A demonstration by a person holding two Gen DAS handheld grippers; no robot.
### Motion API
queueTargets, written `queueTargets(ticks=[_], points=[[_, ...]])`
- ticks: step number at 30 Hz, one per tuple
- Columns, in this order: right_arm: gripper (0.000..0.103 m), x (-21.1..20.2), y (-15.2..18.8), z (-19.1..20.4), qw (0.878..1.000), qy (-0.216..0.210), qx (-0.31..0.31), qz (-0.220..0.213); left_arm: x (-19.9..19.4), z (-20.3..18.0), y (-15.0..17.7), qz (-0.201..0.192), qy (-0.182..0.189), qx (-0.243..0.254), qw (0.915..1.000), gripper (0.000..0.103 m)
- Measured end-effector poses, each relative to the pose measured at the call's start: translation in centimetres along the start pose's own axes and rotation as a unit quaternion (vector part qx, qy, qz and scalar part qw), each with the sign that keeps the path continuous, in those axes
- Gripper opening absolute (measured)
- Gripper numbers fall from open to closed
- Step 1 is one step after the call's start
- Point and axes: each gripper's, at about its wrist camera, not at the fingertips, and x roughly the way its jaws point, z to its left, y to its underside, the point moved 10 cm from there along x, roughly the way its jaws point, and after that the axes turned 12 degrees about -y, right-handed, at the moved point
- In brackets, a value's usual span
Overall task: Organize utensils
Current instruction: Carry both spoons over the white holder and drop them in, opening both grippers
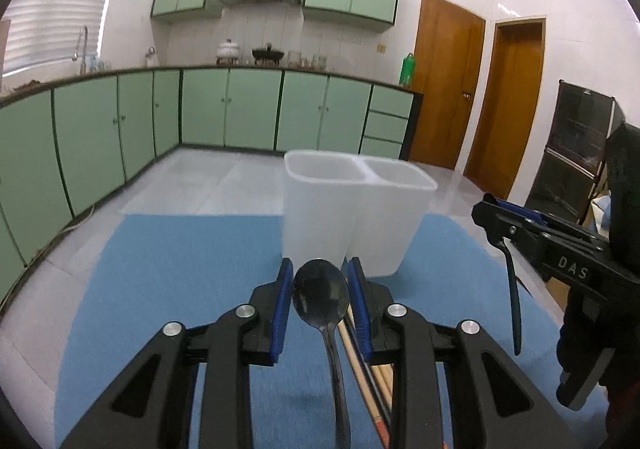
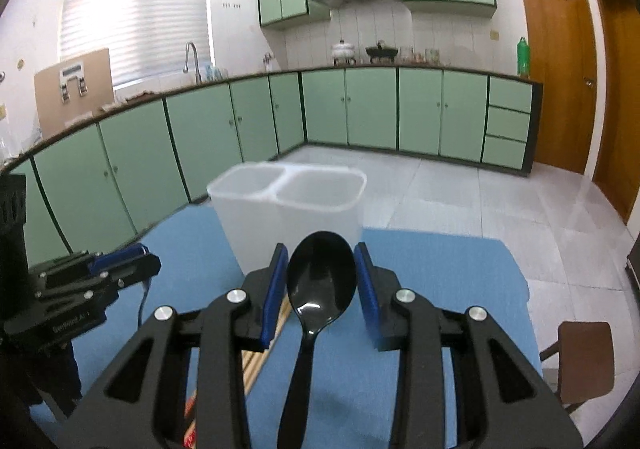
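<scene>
A white two-compartment utensil holder (image 1: 352, 209) stands on the blue mat (image 1: 180, 289), straight ahead in both views (image 2: 292, 213). My left gripper (image 1: 320, 281) is shut on a dark metal spoon (image 1: 320, 295), bowl forward, lifted above the mat just short of the holder. My right gripper (image 2: 322, 265) is shut on a black plastic spoon (image 2: 322, 281), bowl forward, also lifted near the holder. Wooden chopsticks (image 1: 360, 365) lie on the mat below both grippers, and show in the right wrist view (image 2: 276, 333) too.
The mat covers a table whose far edge lies just behind the holder. The right gripper (image 1: 560, 249) shows at the right of the left view. A brown chair (image 2: 584, 357) stands right of the table. Green kitchen cabinets line the far walls.
</scene>
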Motion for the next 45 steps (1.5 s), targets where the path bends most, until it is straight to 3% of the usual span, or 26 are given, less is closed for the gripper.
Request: queueTargets(ticks=[6, 13, 19, 23, 29, 35, 38, 40, 45], points=[[0.033, -0.3, -4.1, -0.5, 0.997, -0.02, 0.021, -0.067, -2.2, 0.8, -3.3, -0.047, 0.005, -0.015, 0.9988, 0.027], [0.033, 0.7, -10.3, -3.2, 0.99, -0.017, 0.037, -0.139, -4.4, 0.2, -10.7, -0.124, 0.015, -0.022, 0.992, 0.027], [0.033, 3.7, -13.7, -5.6, 0.986, 0.019, 0.032, -0.16, -2.7, -0.9, -16.3, -0.159, 0.018, -0.016, 0.987, 0.027], [0.033, 6.0, -14.4, -6.9, 0.986, 0.037, 0.032, -0.157, -0.2, -0.9, -18.2, -0.161, 0.011, -0.019, 0.9867, 0.027], [0.033, 8.7, -12.7, -7.8, 0.99, 0.052, 0.023, -0.131, 4.5, -1.7, -16.4, -0.117, 0.008, -0.004, 0.9931, 0.027], [0.035, 9.8, -10.1, -7.2, 0.994, 0.037, 0.026, -0.1, 6.7, -1.6, -13.8, -0.073, 0.007, -0.004, 0.9973, 0.028], [0.04, 9.2, -9.4, -7.0, 0.995, 0.025, 0.039, -0.089, 6.4, -1.4, -13.4, -0.067, 0.005, -0.005, 0.9977, 0.028], [0.049, 8.3, -9.1, -6.4, 0.995, 0.024, 0.042, -0.087, 5.4, -1.2, -13.3, -0.068, 0.004, -0.004, 0.9977, 0.032], [0.058, 4.8, -7.3, -5.1, 0.996, 0.013, 0.074, -0.054, 2.4, -1.0, -12.0, -0.048, 0.001, -0.009, 0.9988, 0.046]])
